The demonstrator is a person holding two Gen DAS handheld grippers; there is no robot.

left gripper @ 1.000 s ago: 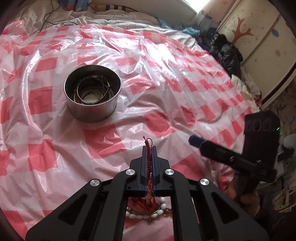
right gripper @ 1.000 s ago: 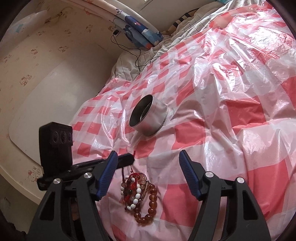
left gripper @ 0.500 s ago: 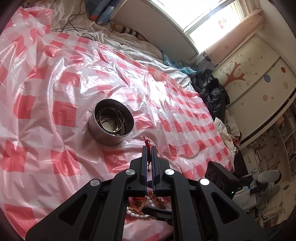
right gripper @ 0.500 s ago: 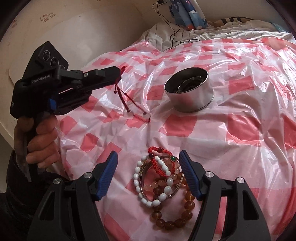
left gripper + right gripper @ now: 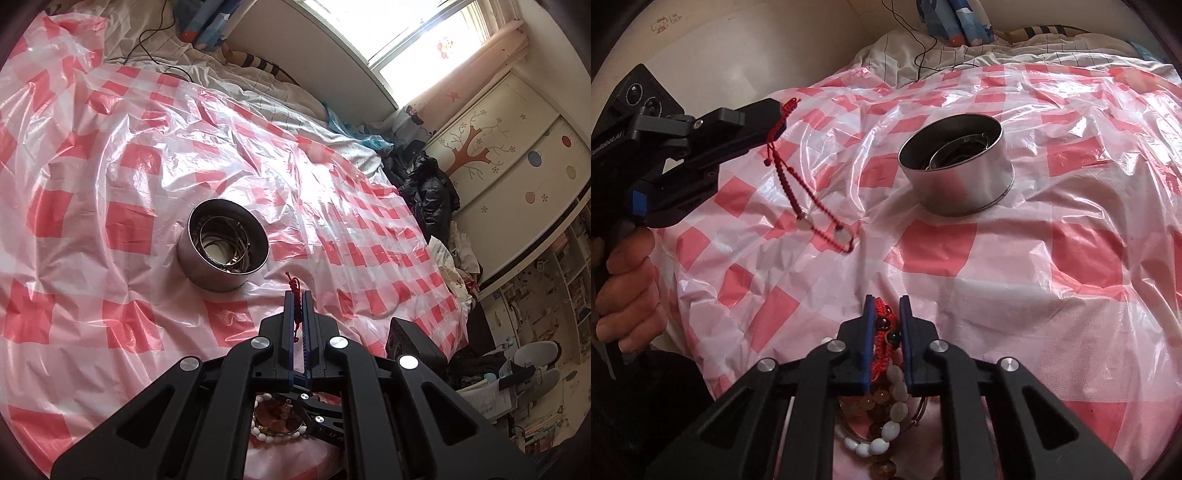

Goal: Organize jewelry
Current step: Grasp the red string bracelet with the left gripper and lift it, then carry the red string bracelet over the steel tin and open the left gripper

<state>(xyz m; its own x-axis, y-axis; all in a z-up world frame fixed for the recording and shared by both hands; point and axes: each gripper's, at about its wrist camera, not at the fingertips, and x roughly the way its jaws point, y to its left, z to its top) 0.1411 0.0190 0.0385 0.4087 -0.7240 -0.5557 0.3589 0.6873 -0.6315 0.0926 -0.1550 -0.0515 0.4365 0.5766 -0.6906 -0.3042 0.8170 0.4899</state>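
My left gripper (image 5: 297, 295) is shut on a red cord bracelet (image 5: 294, 286). In the right wrist view that gripper (image 5: 779, 110) holds the cord bracelet (image 5: 809, 206) in the air, and its loop hangs down toward the sheet. A round metal tin (image 5: 222, 245) with thin bangles inside stands ahead; it also shows in the right wrist view (image 5: 956, 170). My right gripper (image 5: 887, 302) is shut on a red braided bracelet with dark beads (image 5: 882, 325), over a pile of white and amber bead bracelets (image 5: 886, 417).
A red-and-white checked plastic sheet (image 5: 129, 229) covers the bed. A black cable (image 5: 155, 59) and bedding lie at the far end. Dark clothes (image 5: 424, 188) and a wardrobe (image 5: 509, 147) stand to the right of the bed.
My right gripper has gone from wide open to shut on the red braided bracelet in the pile. My left gripper has lifted the cord bracelet higher off the sheet.
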